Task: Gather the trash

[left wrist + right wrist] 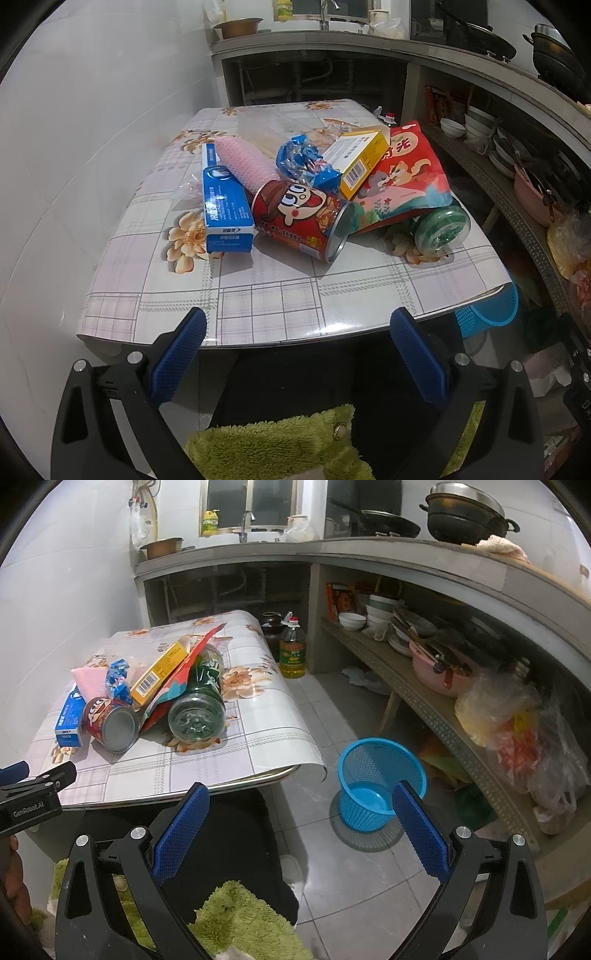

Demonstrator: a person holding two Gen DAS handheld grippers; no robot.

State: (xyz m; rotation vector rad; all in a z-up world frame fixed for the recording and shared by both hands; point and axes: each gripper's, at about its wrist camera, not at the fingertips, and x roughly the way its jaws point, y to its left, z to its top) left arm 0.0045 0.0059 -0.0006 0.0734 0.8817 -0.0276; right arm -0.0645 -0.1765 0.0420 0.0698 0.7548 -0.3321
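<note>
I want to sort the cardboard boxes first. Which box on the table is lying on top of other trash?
The yellow box: it leans on the red snack bag, while the blue box lies flat.

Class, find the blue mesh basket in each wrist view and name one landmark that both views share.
Left wrist: blue mesh basket at right, mostly hidden behind the table corner.
Right wrist: basket in full view on the floor, lower centre-right.
Shared landmark: the red cartoon can lying on the table.

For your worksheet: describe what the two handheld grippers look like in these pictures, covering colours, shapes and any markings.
The left gripper and the right gripper look alike: black angular frames with triangular cut-outs and silver round bolts. Each carries two flat fingers faced with blue pads of dimpled texture. In the right wrist view, the left gripper's black body shows white lettering reading GenRobot.AI. No cables are visible.
</note>
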